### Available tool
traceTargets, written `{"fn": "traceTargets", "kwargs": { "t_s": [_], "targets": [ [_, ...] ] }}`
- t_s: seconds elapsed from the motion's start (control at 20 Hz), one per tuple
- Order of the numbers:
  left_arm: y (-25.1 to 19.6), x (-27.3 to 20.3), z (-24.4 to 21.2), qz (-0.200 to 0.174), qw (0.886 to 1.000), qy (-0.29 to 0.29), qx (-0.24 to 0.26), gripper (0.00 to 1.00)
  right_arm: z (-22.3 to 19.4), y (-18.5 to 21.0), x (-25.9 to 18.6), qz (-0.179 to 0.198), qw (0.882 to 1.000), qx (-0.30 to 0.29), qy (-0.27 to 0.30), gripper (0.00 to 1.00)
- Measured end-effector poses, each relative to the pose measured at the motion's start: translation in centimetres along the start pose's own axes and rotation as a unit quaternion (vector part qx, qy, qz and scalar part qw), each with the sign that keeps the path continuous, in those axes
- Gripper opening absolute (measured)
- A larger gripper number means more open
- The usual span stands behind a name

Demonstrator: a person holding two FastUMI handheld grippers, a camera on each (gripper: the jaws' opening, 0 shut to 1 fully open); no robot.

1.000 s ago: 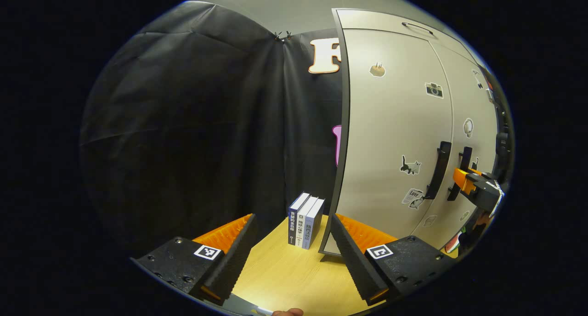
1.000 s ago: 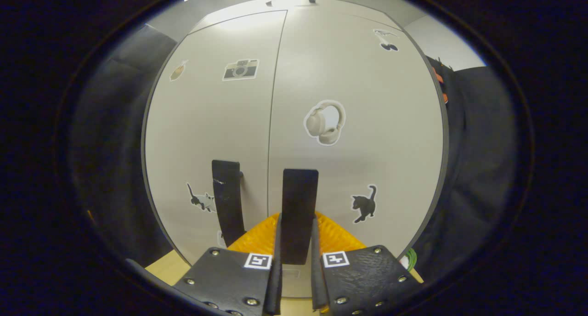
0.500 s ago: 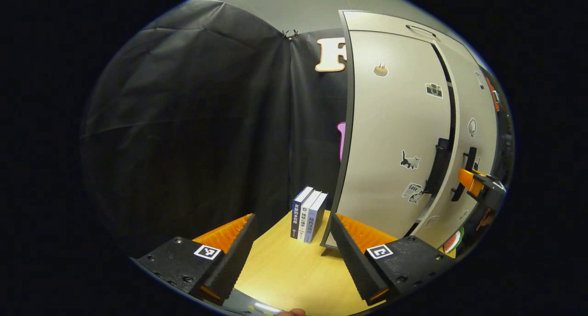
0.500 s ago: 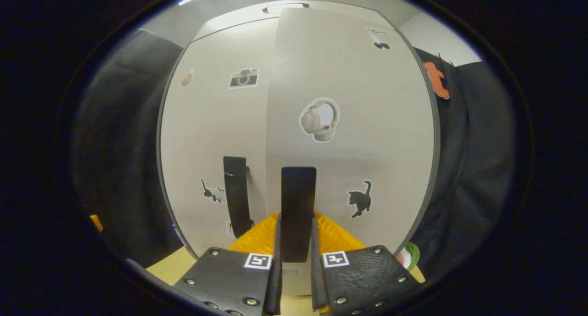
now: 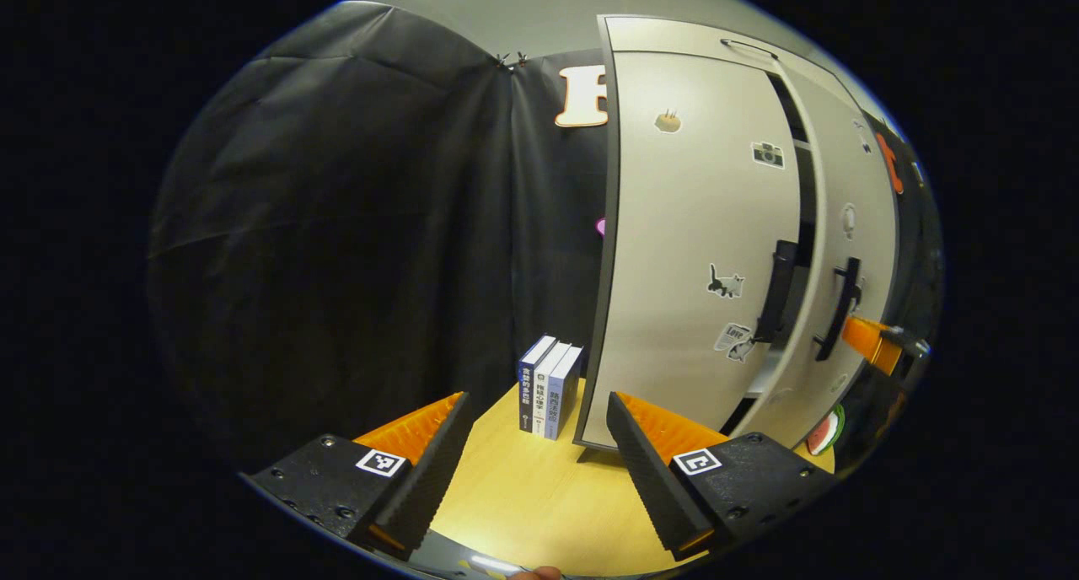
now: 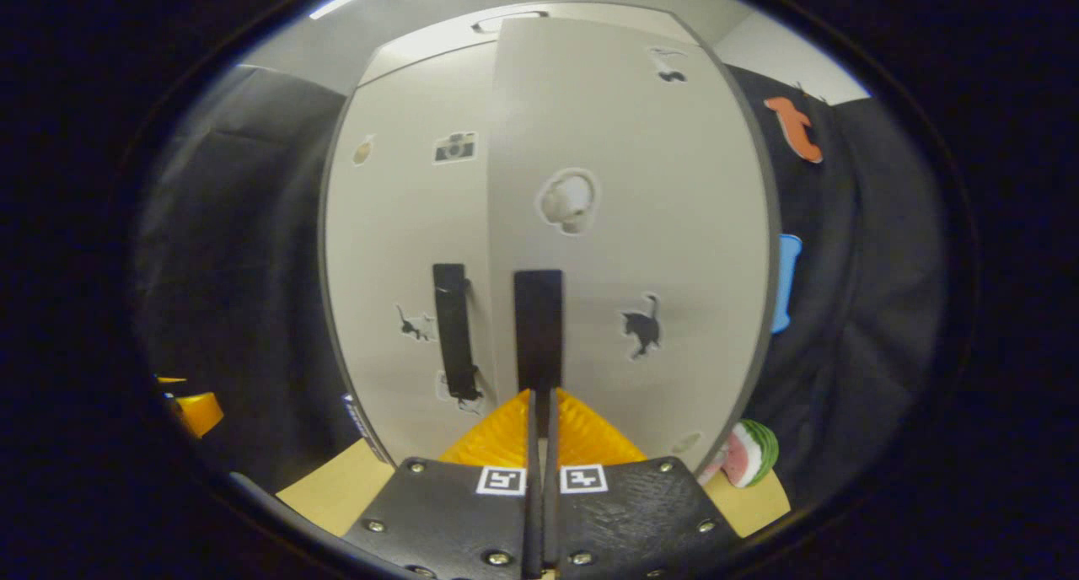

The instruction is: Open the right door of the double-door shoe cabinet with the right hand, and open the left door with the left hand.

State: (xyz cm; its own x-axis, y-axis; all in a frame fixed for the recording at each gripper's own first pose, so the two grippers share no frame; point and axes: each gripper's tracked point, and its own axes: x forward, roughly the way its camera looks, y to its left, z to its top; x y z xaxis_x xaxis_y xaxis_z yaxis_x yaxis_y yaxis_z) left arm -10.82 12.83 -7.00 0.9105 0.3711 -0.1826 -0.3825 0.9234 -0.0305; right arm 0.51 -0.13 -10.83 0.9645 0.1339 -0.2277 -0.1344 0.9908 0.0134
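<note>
Fingers of the right gripper (image 6: 539,411) were nearly closed below the right handle (image 6: 538,327); grip was unclear. Left gripper (image 5: 535,445) was held wide open, empty.

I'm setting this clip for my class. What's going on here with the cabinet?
A person works a pale grey double-door shoe cabinet with two handheld grippers. The right gripper, fingers nearly together, sits at the lower end of the black bar handle on the right door, which stands ajar. Whether it pinches the handle is unclear. The left gripper hangs open over the wooden table, away from the shut left door.
</note>
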Motion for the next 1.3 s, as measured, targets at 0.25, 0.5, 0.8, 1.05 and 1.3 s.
{"fn": "traceTargets", "kwargs": {
  "t_s": [0.25, 0.5, 0.8, 1.05, 1.3],
  "targets": [
    [-1.8, 0.5, -0.2, -0.029, 1.000, 0.003, 0.002, 0.99, 0.3, 0.9, 0.1, 0.015, 1.000, 0.018, 0.000, 0.00],
    [-2.7, 0.4, -0.6, -0.056, 0.998, 0.001, 0.009, 1.00, 1.1, 3.4, 1.1, 0.025, 0.999, -0.020, -0.013, 0.01],
    [0.2, 1.5, -0.7, -0.037, 0.999, 0.007, 0.003, 0.99, 1.7, 3.2, 4.4, 0.001, 1.000, 0.015, -0.003, 0.34],
    [2.4, 2.9, -0.5, -0.012, 1.000, 0.010, 0.001, 0.99, 2.5, 3.3, 7.7, -0.009, 0.999, 0.037, -0.006, 0.46],
    [2.8, 4.3, -0.8, -0.005, 1.000, 0.020, -0.001, 0.99, 2.8, 3.6, 9.6, -0.015, 0.999, 0.032, -0.011, 0.46]
  ]
}}
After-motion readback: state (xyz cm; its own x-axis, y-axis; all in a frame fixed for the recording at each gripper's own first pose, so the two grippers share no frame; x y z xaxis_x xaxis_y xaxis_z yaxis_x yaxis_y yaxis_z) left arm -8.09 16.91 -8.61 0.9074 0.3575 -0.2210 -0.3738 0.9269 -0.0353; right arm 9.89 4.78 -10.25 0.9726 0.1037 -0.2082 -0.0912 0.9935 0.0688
